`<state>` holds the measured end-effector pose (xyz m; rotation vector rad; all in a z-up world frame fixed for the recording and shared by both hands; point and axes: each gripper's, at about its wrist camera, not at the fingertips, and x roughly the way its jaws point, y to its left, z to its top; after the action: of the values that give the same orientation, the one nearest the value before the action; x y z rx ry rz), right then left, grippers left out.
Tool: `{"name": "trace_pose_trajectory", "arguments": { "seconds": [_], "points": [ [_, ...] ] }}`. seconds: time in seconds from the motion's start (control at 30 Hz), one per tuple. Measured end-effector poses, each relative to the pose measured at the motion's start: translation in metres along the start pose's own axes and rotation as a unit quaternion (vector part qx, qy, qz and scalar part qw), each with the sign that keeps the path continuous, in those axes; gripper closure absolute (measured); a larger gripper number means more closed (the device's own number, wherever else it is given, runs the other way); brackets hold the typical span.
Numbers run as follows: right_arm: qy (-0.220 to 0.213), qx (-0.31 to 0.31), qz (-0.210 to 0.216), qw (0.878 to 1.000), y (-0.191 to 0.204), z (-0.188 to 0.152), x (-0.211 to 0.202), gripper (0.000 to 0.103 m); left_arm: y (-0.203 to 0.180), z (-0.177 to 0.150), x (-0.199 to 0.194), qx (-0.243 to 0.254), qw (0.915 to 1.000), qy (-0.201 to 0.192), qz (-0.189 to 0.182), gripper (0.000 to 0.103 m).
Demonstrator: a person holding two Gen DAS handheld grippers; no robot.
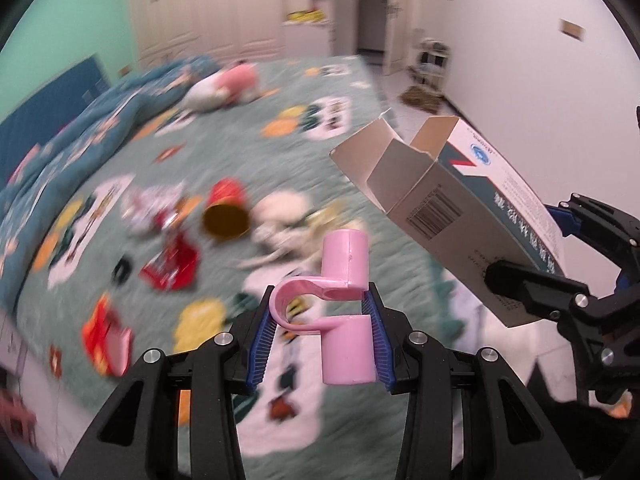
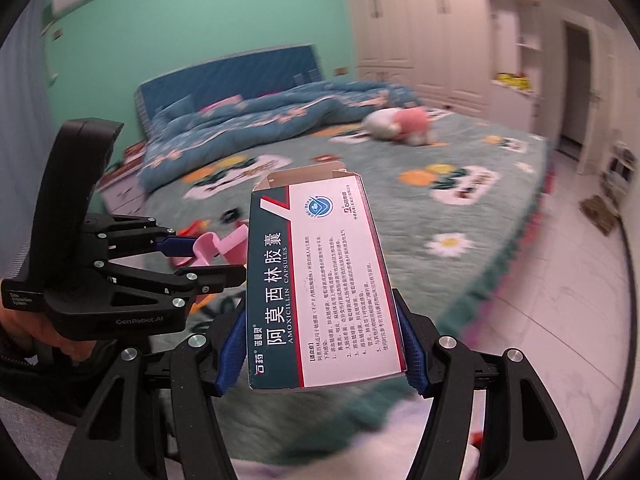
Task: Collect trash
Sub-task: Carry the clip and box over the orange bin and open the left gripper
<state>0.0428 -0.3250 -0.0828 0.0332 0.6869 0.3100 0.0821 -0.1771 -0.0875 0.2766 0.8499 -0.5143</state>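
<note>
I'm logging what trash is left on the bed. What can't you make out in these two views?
- Left wrist view: motion blur smears the red wrappers and the white scraps beside the red cup; their kind is unreadable.
- Right wrist view: the medicine box and left gripper hide that litter.
- Neither view shows a bin.

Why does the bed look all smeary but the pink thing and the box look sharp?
Left wrist view: the bed and its litter smear from camera motion, while the pink clip in the left gripper stays crisp. Right wrist view: the medicine box in the right gripper is readable; the room behind blurs and bends.
</note>
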Motion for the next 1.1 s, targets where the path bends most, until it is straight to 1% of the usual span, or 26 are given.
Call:
{"name": "trace_pose_trajectory", "arguments": {
  "seconds": [0.1, 0.13, 0.2, 0.23, 0.33, 0.43, 0.53, 0.63, 0.77, 0.9, 1.1],
  "points": [
    [-0.014, 0.033, -0.039, 0.999, -0.032, -0.011, -0.029, 0.04, -0.03, 0.014, 0.008, 0.029, 0.9992, -0.004, -0.026, 0.059],
    [-0.016, 0.04, -0.048, 0.998, -0.04, -0.014, -0.035, 0.04, -0.047, 0.021, 0.013, 0.046, 0.9981, -0.004, -0.04, 0.059],
    [-0.022, 0.062, -0.077, 0.995, -0.061, -0.023, -0.051, 0.04, -0.066, 0.028, 0.019, 0.066, 0.9962, -0.004, -0.057, 0.059],
    [-0.025, 0.08, -0.093, 0.992, -0.077, -0.03, -0.061, 0.04, -0.083, 0.034, 0.025, 0.082, 0.9942, -0.004, -0.07, 0.059],
    [-0.029, 0.115, -0.131, 0.984, -0.107, -0.05, -0.082, 0.04, -0.114, 0.043, 0.036, 0.113, 0.9892, 0.001, -0.094, 0.059],
    [-0.027, 0.143, -0.162, 0.976, -0.133, -0.07, -0.099, 0.04, -0.148, 0.051, 0.048, 0.143, 0.9826, 0.006, -0.118, 0.059],
    [-0.022, 0.166, -0.185, 0.968, -0.155, -0.091, -0.113, 0.04, -0.174, 0.055, 0.058, 0.165, 0.9768, 0.011, -0.136, 0.059],
    [-0.016, 0.186, -0.201, 0.961, -0.17, -0.102, -0.114, 0.04, -0.196, 0.058, 0.072, 0.182, 0.9708, 0.023, -0.154, 0.059],
    [-0.003, 0.221, -0.225, 0.949, -0.198, -0.127, -0.115, 0.04, -0.225, 0.06, 0.094, 0.207, 0.9626, 0.04, -0.171, 0.059],
    [0.015, 0.254, -0.242, 0.936, -0.223, -0.152, -0.107, 0.04, -0.25, 0.059, 0.116, 0.224, 0.955, 0.059, -0.185, 0.059],
    [0.036, 0.309, -0.272, 0.911, -0.254, -0.197, -0.101, 0.04, -0.282, 0.049, 0.158, 0.234, 0.9441, 0.105, -0.207, 0.059]
  ]
}}
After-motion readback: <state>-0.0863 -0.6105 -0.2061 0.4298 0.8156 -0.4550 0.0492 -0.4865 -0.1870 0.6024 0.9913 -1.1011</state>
